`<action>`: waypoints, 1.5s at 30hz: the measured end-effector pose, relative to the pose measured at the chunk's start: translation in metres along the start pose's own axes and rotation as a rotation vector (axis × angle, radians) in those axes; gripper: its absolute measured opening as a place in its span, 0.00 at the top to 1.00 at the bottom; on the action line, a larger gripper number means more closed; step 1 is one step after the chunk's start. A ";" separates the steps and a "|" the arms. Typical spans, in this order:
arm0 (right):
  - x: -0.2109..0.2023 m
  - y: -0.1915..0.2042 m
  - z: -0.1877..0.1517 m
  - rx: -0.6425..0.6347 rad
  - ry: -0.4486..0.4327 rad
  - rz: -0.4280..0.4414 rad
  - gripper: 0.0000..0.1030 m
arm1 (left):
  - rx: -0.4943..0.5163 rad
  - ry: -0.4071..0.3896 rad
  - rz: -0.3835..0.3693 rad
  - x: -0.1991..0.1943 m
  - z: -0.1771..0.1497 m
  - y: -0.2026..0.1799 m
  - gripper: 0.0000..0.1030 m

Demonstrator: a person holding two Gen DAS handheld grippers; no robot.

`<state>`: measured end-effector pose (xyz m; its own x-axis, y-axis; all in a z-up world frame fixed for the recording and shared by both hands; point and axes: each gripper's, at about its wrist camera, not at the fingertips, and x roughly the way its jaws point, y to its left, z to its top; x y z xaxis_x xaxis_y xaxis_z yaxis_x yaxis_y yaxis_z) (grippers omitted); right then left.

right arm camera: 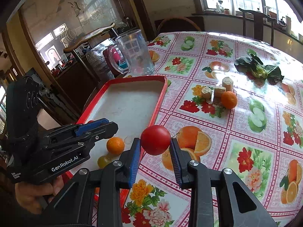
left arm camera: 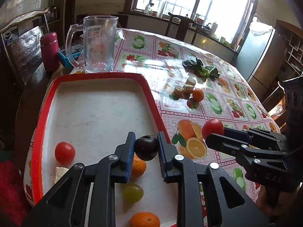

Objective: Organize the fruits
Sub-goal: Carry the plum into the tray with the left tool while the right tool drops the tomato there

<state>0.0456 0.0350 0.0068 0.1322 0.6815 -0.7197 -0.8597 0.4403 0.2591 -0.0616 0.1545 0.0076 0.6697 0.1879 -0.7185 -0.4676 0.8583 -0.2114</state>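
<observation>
My left gripper (left arm camera: 146, 147) is shut on a dark plum (left arm camera: 146, 148) and holds it over the near part of the red-rimmed white tray (left arm camera: 98, 102). In the tray lie a red tomato (left arm camera: 65, 152), two oranges (left arm camera: 139, 166) (left arm camera: 144, 219), a green grape (left arm camera: 133, 193) and a pale slice (left arm camera: 60, 172). My right gripper (right arm camera: 155, 141) is shut on a red tomato (right arm camera: 155, 140) above the tablecloth, just right of the tray (right arm camera: 132, 102). It also shows in the left wrist view (left arm camera: 213, 130). An orange (right arm camera: 229, 99) and a strawberry (left arm camera: 192, 103) lie on the table.
A clear glass mug (left arm camera: 98, 43) stands behind the tray. A pink flask (left arm camera: 49, 51) is to its left. Cut pale pieces (right arm camera: 217, 89) and a leafy green vegetable (right arm camera: 259, 69) lie mid-table. Chairs stand around the table (right arm camera: 246, 132).
</observation>
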 end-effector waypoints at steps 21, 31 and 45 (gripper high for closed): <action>0.059 0.049 0.027 -0.066 0.073 0.057 0.69 | -0.090 -0.001 0.083 0.002 0.012 0.075 0.80; 0.096 0.057 0.030 -0.090 0.137 0.049 0.69 | -0.103 0.037 0.127 0.021 0.026 0.099 0.80; 0.115 0.060 0.025 -0.107 0.181 0.034 0.67 | -0.101 0.122 0.132 0.044 0.019 0.107 0.80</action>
<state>0.0214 0.1544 -0.0440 0.0200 0.5747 -0.8181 -0.9110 0.3477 0.2219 -0.0712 0.2637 -0.0340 0.5266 0.2306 -0.8182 -0.6062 0.7767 -0.1713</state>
